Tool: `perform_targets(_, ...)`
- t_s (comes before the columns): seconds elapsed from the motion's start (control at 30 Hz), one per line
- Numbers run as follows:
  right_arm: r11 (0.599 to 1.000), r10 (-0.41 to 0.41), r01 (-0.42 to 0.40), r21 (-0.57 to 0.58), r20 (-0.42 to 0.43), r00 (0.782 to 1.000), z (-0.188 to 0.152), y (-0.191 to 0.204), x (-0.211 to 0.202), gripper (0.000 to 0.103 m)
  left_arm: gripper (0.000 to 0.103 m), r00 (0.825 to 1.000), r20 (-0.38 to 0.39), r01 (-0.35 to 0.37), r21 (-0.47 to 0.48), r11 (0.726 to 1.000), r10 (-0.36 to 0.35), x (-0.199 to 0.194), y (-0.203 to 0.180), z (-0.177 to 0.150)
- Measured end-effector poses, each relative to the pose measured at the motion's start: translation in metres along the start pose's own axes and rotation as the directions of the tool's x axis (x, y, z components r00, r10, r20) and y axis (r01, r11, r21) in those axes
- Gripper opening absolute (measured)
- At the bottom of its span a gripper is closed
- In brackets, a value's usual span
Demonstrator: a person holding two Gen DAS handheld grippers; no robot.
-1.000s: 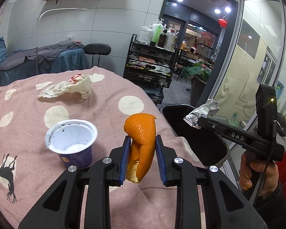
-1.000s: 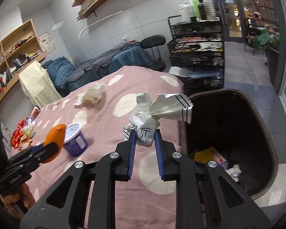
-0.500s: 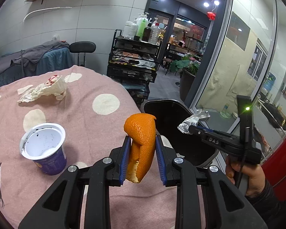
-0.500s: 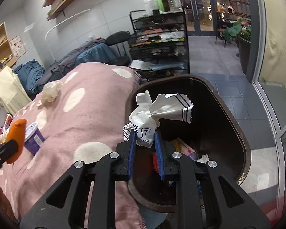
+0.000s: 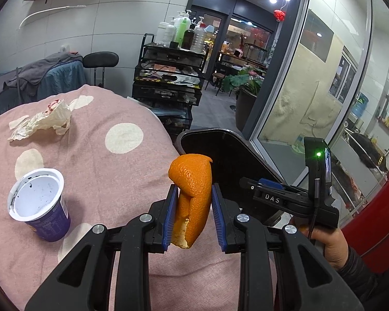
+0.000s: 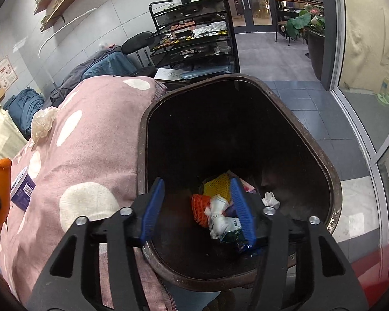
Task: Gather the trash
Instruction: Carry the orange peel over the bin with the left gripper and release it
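My left gripper [image 5: 192, 204] is shut on an orange peel [image 5: 193, 194] and holds it above the pink dotted tablecloth [image 5: 103, 165], near the table's right edge. My right gripper [image 6: 197, 207] is open and empty, hanging over the dark trash bin [image 6: 332, 189]. A crumpled white wrapper [image 6: 220, 219] lies at the bin's bottom among other trash. A purple yogurt cup [image 5: 40, 207] stands on the cloth to the left. A crumpled paper [image 5: 44, 123] lies farther back. The right gripper [image 5: 249, 182] shows over the bin [image 5: 220, 145] in the left wrist view.
A black wire rack [image 5: 168, 77] with bottles stands behind the table. A black chair [image 5: 101, 59] and a cloth-covered bench [image 5: 49, 75] are at the back left. A glass wall [image 5: 311, 90] runs on the right, and a potted plant [image 5: 243, 88] is beyond the bin.
My right gripper moved over the bin, opened, and the white wrapper dropped into the bin. My left gripper carried the orange peel right, toward the bin.
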State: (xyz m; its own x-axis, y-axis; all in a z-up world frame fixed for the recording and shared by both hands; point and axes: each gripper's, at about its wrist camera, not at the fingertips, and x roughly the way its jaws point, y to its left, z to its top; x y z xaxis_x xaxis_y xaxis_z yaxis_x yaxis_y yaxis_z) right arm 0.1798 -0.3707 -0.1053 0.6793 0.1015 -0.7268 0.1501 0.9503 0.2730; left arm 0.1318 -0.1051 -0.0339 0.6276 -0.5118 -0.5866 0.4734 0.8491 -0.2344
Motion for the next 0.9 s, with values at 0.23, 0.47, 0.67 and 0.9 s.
perform_targets(0.23,1.000,0.005,-0.006,0.015,0.054,0.999,-0.001,-0.002,-0.013,0.072,0.027,0.999,-0.010,0.032,0.023,0.999,-0.032,0.010,-0.011,0.009)
perform_targets(0.47,0.999,-0.048,0.048,0.004,0.123,0.991,-0.001,-0.002,-0.032,0.076,0.027,0.994,-0.066,0.089,0.045,0.995,-0.086,0.038,-0.025,0.021)
perform_targets(0.67,0.995,-0.097,0.095,0.020,0.161,0.982,0.002,-0.011,-0.045,0.077,0.027,0.988,-0.121,0.105,0.071,0.992,-0.096,0.064,-0.037,0.029)
perform_targets(0.9,0.989,-0.141,0.132,0.065,0.173,0.975,0.005,-0.026,-0.052,0.077,0.027,0.978,-0.192,0.098,0.105,0.990,-0.076,0.090,-0.046,0.033)
